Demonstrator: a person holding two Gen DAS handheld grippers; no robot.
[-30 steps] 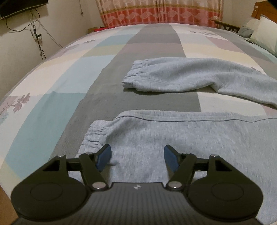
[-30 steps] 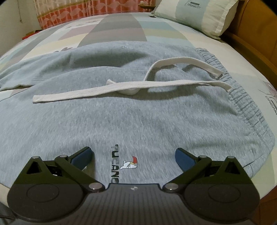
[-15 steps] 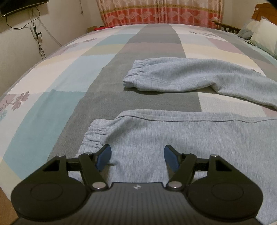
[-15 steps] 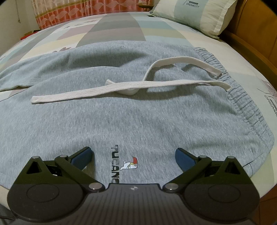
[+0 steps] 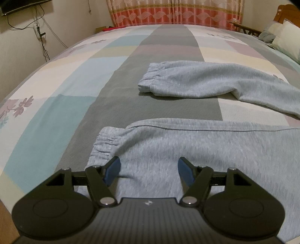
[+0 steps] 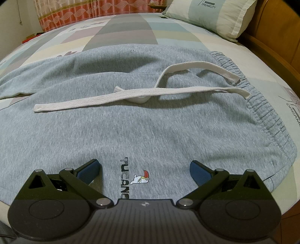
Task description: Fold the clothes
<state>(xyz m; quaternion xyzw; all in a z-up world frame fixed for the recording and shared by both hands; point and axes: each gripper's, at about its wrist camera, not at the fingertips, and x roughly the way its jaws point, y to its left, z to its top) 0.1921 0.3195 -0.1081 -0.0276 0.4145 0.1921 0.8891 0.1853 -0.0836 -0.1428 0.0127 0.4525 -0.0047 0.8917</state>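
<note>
Your left tool hangs spread above the near cuff of the grey sweatpants; pinch too deep and you snag the bedsheet. Your right tool, also spread, hovers near the waistband; the loose drawstring ahead may tangle.

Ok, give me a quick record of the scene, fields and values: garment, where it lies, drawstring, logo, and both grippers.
garment: grey sweatpants, unfolded, legs apart
near leg: cuff just ahead of left gripper
far leg: cuff flat on bed
drawstring: white cord, loose across the waist
logo: toucan print between right gripper fingers
left gripper: open, holds nothing
right gripper: open, holds nothing
pillow: at headboard
</note>
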